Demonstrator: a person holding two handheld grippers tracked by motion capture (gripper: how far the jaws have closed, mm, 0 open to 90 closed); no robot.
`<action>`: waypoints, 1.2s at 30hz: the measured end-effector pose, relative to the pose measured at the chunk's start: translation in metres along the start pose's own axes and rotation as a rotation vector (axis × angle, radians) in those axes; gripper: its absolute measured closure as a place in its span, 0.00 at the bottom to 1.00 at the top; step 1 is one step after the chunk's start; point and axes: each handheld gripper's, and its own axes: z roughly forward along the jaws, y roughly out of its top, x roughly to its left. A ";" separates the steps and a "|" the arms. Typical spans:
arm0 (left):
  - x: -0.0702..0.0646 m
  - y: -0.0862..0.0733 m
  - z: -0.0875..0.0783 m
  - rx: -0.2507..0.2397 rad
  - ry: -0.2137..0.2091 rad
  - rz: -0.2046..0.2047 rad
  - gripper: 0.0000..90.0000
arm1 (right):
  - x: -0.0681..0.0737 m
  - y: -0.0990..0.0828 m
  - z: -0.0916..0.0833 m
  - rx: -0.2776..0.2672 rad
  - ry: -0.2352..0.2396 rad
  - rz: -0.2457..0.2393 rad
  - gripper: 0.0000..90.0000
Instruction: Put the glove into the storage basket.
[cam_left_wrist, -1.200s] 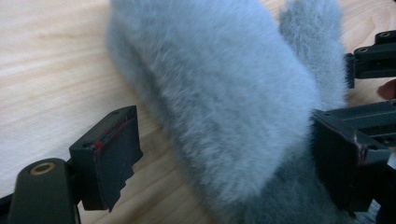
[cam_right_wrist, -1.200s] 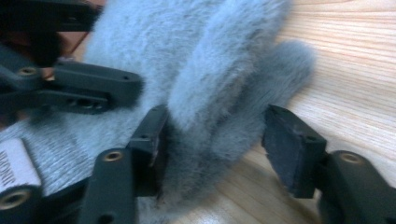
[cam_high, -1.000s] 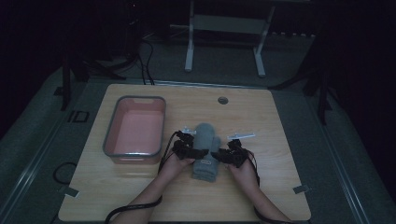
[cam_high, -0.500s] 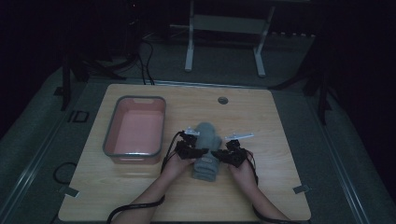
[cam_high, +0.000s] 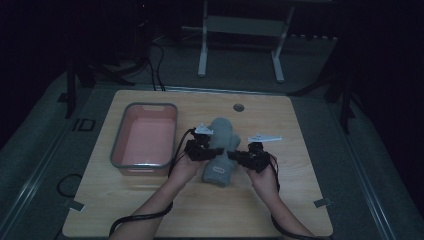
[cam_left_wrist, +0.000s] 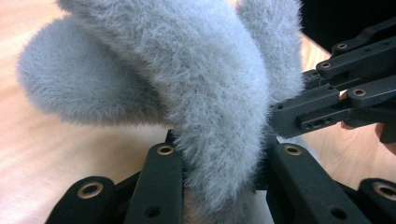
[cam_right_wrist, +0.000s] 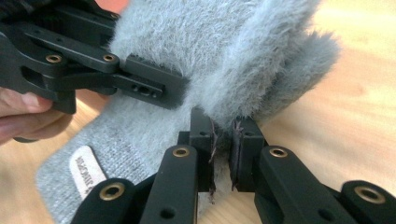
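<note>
Mitten (cam_high: 220, 150) of fuzzy grey fabric sits near the middle of the wooden table (cam_high: 300, 200), just right of a pink tub (cam_high: 145, 142) with a grey rim, and both grippers have hold of it. From the high view its whole shape reads — a rounded top, a thumb to the right, and a knit cuff with a small label at the near end — along with two forearms coming up from the bottom edge, hands angled inward toward each other. The left gripper view brings the pile up close: the left gripper (cam_left_wrist: 217, 161) has just been closing, and its jaws now pinch a thick fold of the fur between them, with the other gripper's black linkage at the right edge. The right gripper view adds what the left one lacks — the ribbed cuff and its label (cam_right_wrist: 86, 170) below left of the fur. There the right gripper (cam_right_wrist: 223, 144), whose jaws have likewise just been closing, clamps a thin edge of the fuzzy fabric, its pads nearly meeting.
</note>
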 end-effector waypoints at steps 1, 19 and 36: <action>0.000 0.004 -0.004 -0.003 0.002 0.004 0.82 | 0.002 0.004 -0.002 -0.009 0.003 -0.001 0.91; 0.029 0.049 -0.094 -0.057 0.086 0.012 0.82 | 0.047 0.088 0.006 -0.083 0.110 -0.058 0.91; 0.093 0.022 -0.170 -0.092 0.206 -0.089 0.82 | 0.112 0.143 0.082 -0.051 0.192 -0.130 0.91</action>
